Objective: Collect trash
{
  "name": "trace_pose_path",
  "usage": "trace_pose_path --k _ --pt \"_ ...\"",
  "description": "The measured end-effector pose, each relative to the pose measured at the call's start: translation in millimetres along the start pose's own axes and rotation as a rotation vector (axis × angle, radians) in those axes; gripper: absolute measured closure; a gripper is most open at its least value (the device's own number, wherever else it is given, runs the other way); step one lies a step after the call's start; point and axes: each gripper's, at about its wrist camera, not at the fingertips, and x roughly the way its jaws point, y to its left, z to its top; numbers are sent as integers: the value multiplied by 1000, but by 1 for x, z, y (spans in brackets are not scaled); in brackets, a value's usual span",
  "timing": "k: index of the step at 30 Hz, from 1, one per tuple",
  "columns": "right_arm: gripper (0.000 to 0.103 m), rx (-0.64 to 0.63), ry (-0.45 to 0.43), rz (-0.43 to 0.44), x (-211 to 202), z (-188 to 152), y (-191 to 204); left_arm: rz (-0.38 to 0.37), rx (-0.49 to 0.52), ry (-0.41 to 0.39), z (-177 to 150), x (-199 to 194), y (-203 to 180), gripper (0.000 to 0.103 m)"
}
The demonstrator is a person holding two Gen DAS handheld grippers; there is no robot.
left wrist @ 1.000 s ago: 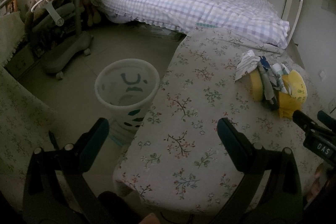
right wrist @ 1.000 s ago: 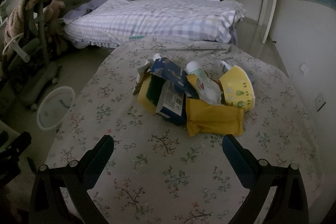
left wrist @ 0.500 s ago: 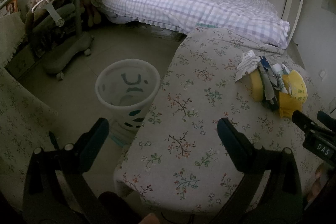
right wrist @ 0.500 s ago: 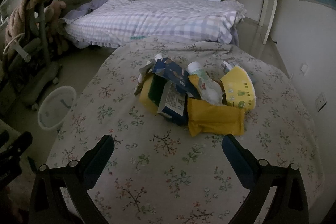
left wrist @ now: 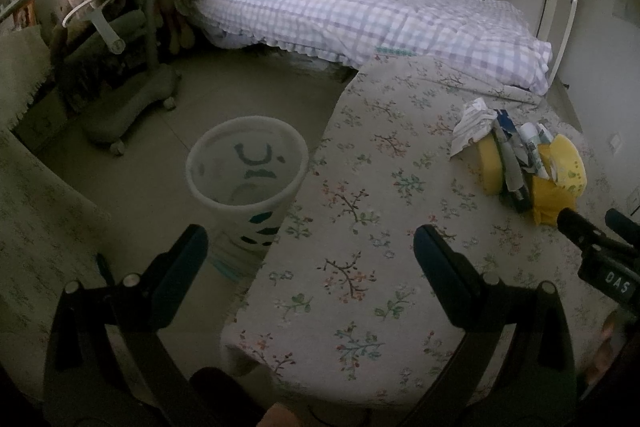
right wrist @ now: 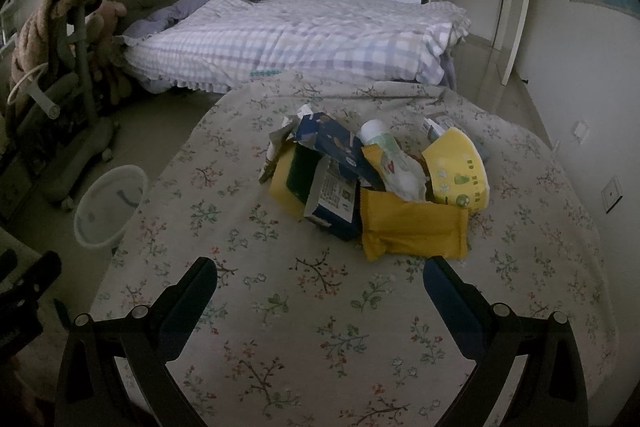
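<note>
Left wrist view: the left gripper (left wrist: 310,247) hangs with jaws spread wide and empty, over the edge of a table draped in floral-print cloth (left wrist: 360,227). A white translucent plastic bin (left wrist: 247,171) stands on the grey tiled floor (left wrist: 160,163) just beside the table.

Right wrist view: the right gripper (right wrist: 320,281), jaws likewise parted, faces a heap of yellow and blue packaging trash (right wrist: 376,187) mid-table. A bed with a purple checked quilt (right wrist: 304,39) lies beyond.

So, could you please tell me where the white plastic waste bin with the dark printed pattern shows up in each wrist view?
Left wrist view: the white plastic waste bin stands left of centre, on the floor beside the floral-covered table.
Right wrist view: the bin sits at the far left, small, beside the same table's left edge.
Shared landmark: the flat yellow snack packet in the trash pile.
</note>
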Motion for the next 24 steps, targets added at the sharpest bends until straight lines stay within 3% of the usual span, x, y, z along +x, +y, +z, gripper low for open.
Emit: trace_pose_path --k 24 --pt "0 -4 25 3 -3 11 -8 -17 21 -24 3 -6 0 1"
